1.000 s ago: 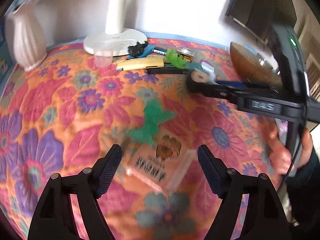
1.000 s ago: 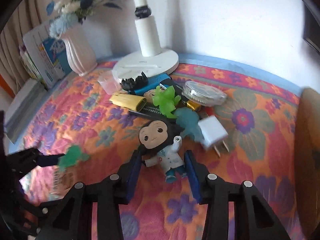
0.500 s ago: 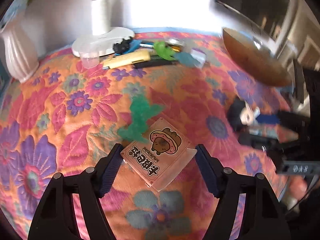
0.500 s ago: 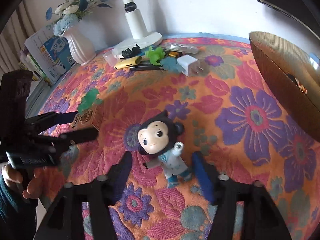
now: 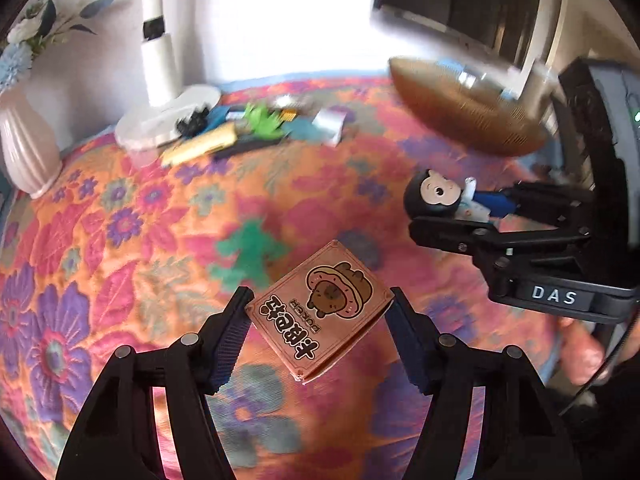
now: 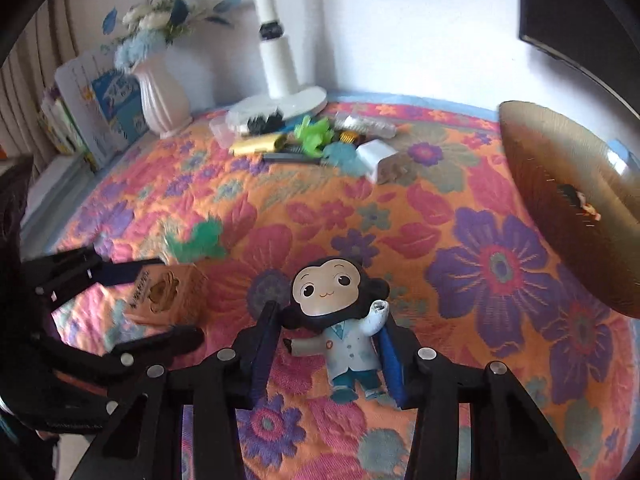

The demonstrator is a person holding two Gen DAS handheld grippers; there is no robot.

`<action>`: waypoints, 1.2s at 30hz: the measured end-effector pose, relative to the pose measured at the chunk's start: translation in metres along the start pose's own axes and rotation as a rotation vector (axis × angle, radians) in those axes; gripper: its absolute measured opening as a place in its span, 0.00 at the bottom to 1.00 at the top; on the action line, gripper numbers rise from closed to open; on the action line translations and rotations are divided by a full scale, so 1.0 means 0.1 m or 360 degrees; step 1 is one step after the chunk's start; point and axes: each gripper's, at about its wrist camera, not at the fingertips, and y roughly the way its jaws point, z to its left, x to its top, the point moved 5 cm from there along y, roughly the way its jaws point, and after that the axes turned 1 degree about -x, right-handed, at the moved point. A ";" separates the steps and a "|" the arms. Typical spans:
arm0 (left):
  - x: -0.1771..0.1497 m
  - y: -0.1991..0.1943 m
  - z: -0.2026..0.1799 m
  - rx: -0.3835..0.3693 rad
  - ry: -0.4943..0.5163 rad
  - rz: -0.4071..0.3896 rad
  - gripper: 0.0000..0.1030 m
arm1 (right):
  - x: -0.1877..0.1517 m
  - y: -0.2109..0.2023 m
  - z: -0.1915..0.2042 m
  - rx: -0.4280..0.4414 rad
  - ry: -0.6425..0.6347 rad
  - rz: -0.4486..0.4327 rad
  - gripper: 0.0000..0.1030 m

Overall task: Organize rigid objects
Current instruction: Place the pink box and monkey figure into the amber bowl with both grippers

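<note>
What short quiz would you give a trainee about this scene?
1. True or false: the doll lies inside the bowl.
2. What is printed on the box? A) a car B) a brown animal in a doughnut C) a tree
3. Fill in: the vase holds ___.
Key: 1 false; 2 B; 3 flowers.

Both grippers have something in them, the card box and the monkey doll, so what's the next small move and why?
Probably carry the monkey doll in the right gripper, whose jaws are closing, toward the brown bowl: it sits nearest, already holding a small item. The left gripper, also closing, grips the card box.
</note>
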 end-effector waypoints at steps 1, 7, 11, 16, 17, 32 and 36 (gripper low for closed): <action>0.07 -0.04 -0.04 -0.0017 -0.0001 -0.0033 0.63 | 0.02 -0.05 -0.02 0.0001 0.0013 -0.0020 0.44; 0.61 -0.21 -0.30 -0.0169 -0.0003 -0.0184 0.63 | 0.29 -0.60 -0.49 -0.0107 0.0146 -0.0206 0.44; 1.25 -0.10 -0.64 -0.0197 0.0076 -0.0250 0.63 | 0.50 -1.02 -0.99 -0.0263 0.0305 -0.0345 0.44; 1.79 0.47 -1.05 -0.0265 0.0096 -0.0212 0.63 | 0.58 -1.04 -1.75 -0.0426 0.0562 -0.0230 0.44; 1.84 0.60 -1.12 -0.0280 0.0097 -0.0187 0.63 | 0.57 -0.98 -1.85 -0.0423 0.0596 -0.0185 0.44; 1.90 0.77 -1.26 -0.0293 0.0094 -0.0120 0.71 | 0.38 -0.81 -2.24 -0.0525 0.0695 -0.0017 0.47; 1.81 0.09 -0.83 -0.0199 0.0011 -0.0310 0.85 | 0.48 -1.21 -2.02 -0.0477 0.0643 -0.0249 0.63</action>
